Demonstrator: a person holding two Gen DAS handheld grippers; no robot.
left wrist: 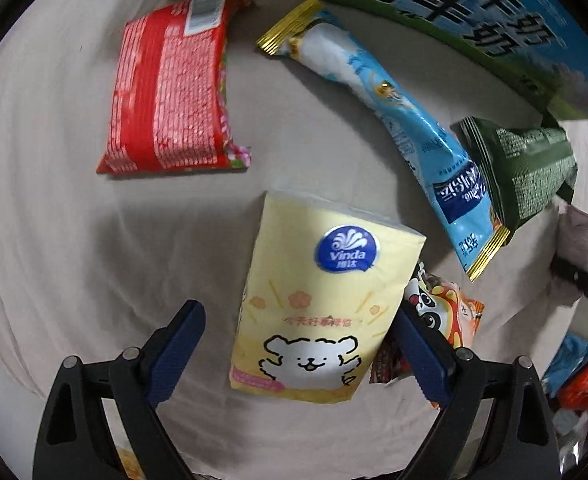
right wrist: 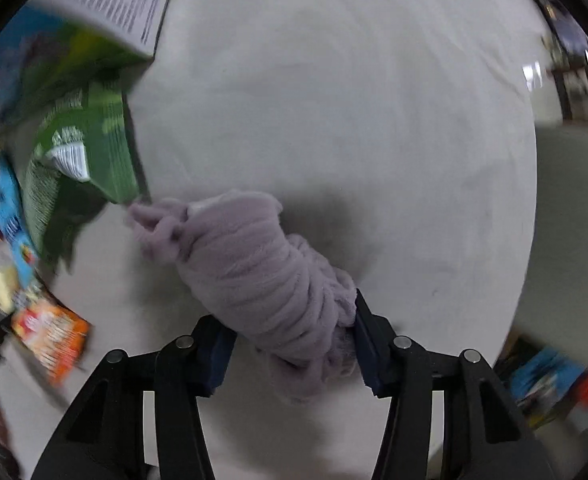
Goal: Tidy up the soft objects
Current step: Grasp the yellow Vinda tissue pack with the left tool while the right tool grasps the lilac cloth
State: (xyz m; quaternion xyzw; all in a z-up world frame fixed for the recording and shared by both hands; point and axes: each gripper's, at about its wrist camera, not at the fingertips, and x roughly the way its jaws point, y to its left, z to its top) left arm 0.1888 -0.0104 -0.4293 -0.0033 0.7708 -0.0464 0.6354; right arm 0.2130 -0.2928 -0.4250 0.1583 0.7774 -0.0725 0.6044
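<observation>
- Between the right gripper's (right wrist: pixel 294 340) blue-padded fingers (right wrist: pixel 368 346), a lilac, fuzzy knitted cloth bundle (right wrist: pixel 254 268) lies rolled and ribbed, its knotted end reaching toward a dark green foil snack bag (right wrist: pixel 82 160); the jaws are partly closed and press the bundle's near end on both sides, grasping it above the pale grey cloth-covered table (right wrist: pixel 354 120).
- Left wrist view: a pale yellow Vinda tissue pack (left wrist: pixel 318 304) printed with a white cartoon animal lies flat on the cloth, between the left gripper's (left wrist: pixel 298 344) widely spread fingers; the right pad (left wrist: pixel 418 356) sits at the pack's edge, the left pad (left wrist: pixel 174 352) stands apart, so the gripper is released.
- Beyond the pack lie a red printed noodle packet (left wrist: pixel 170 92), a long light-blue sachet with gold ends (left wrist: pixel 406 128) and the green bag (left wrist: pixel 530 168) overlapping it; an orange panda-print packet (left wrist: pixel 446 312) is partly under the pack.
- A blue-and-green milk carton box (left wrist: pixel 434 4) borders the far edge; its contents are not visible.
</observation>
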